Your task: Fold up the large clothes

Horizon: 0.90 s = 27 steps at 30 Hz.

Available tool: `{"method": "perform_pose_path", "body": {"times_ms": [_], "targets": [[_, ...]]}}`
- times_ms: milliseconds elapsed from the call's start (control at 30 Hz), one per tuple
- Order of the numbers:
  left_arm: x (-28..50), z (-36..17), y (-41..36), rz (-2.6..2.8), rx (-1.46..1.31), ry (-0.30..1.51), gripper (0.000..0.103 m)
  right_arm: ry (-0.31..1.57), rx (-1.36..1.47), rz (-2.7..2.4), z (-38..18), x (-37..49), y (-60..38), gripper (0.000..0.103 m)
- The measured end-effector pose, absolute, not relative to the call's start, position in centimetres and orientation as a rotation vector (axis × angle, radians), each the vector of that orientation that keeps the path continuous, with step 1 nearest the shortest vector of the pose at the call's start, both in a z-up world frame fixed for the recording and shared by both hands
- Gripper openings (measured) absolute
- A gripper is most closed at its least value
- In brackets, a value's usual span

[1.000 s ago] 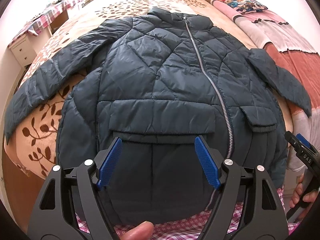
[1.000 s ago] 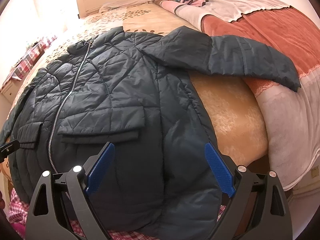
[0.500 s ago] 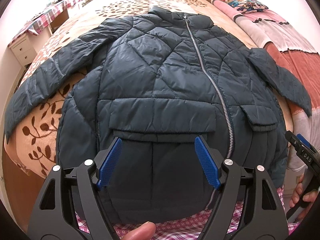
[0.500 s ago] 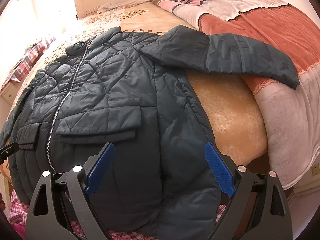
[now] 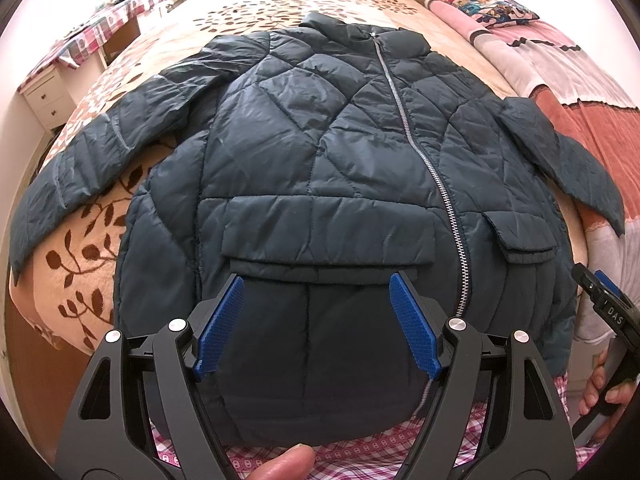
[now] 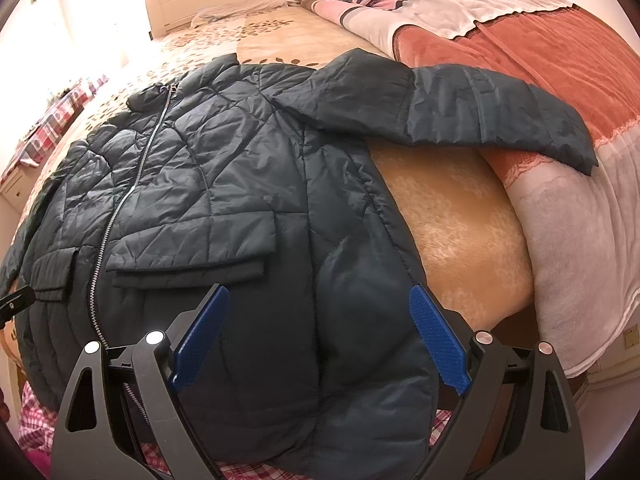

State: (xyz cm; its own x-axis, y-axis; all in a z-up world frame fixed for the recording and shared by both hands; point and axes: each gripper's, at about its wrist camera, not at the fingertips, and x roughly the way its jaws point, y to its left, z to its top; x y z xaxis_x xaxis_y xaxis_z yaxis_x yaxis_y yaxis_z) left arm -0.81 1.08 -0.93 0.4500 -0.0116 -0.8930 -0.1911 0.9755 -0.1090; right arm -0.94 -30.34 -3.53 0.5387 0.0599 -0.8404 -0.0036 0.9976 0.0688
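A dark quilted jacket (image 5: 320,168) lies zipped and face up across the bed's (image 5: 256,20) foot edge, sleeves spread. The left gripper (image 5: 316,320) and right gripper (image 6: 320,336) hover above its hem, both released, grasping nothing.

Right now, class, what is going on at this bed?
A person holds a gripper in each hand above a dark quilted jacket spread front-up, zipped, on the bed. The left gripper and right gripper are both open near the hem, gripping nothing. Both sleeves lie spread outward; no fold is made yet.
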Motion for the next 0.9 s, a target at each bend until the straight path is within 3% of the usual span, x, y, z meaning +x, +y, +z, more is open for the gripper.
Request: {"method": "perform_pose_path", "body": {"times_ms": [900], "targets": [[-0.65, -0.95, 1.16, 0.115, -0.206, 1.106, 0.075, 1.003, 0.060, 0.034, -3.64, -0.96, -30.15, 0.088]]}}
